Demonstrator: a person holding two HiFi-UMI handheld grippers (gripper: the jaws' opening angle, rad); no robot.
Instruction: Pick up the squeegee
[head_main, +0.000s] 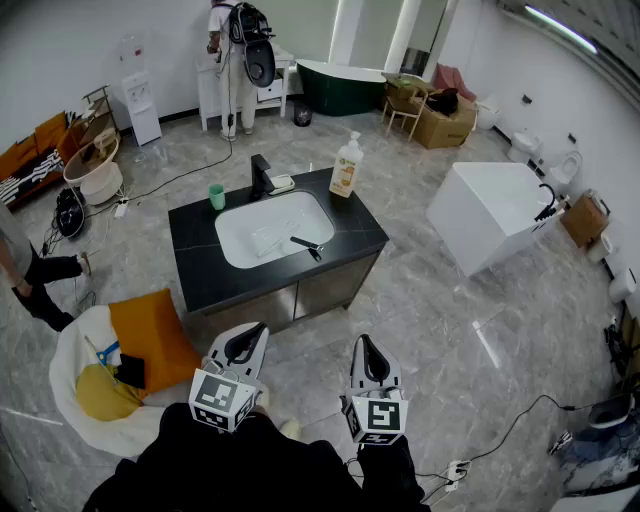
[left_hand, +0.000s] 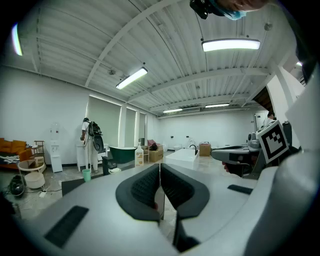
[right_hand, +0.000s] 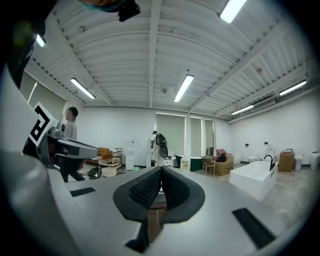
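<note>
Squeegee (head_main: 306, 246) lies at the right rim of the white sink (head_main: 232, 222), dark handle over the black countertop (head_main: 200, 275). Faucet (head_main: 261, 175), green cup (head_main: 217, 197) and soap bottle (head_main: 346, 166) stand along the counter's far edge. Left gripper (head_main: 244, 342) and right gripper (head_main: 369, 352): both have jaws pressed together with nothing between them. They're side by side over the floor, well apart from the cabinet, aimed toward it.
</note>
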